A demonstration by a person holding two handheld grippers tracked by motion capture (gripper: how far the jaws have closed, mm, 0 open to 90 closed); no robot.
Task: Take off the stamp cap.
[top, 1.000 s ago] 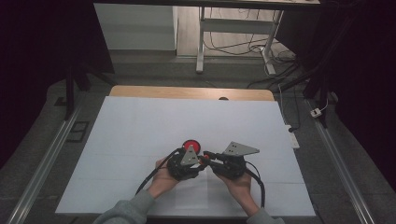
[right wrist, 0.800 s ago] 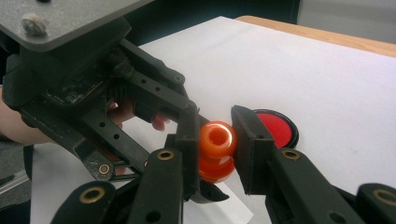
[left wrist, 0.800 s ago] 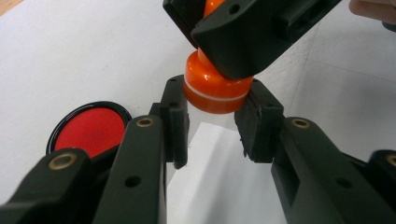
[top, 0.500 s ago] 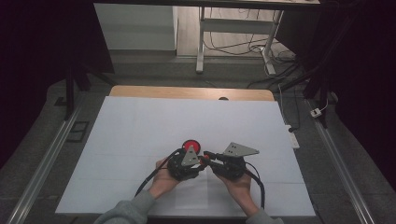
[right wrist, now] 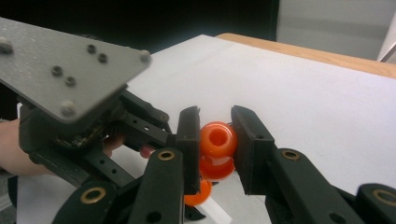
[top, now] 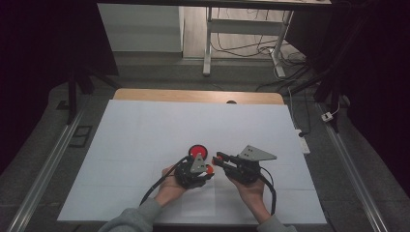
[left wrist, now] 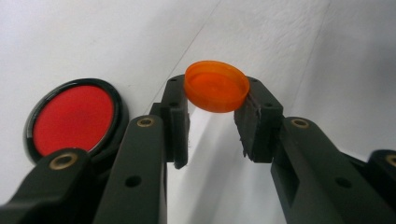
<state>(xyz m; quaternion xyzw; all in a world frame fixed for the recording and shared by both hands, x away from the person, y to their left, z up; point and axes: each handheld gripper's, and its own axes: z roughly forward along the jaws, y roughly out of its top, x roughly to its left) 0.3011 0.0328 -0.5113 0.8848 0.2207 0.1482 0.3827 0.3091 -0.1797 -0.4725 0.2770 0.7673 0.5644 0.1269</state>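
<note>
A shallow orange plastic cap (left wrist: 216,87) is gripped by the left tongs (left wrist: 212,123); an orange spool-shaped piece (right wrist: 216,140), possibly a bottle neck, is clamped in the right tongs (right wrist: 215,149). A red, black-rimmed disc (left wrist: 74,119) lies beside them on the white worktop (top: 145,130).

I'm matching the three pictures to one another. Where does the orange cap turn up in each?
High view: orange cap low centre, between both grippers.
Left gripper view: upper centre, pinched between the black pads.
Right gripper view: bottom centre, beneath the orange spool.
Shared landmark: white table sheet.
</note>
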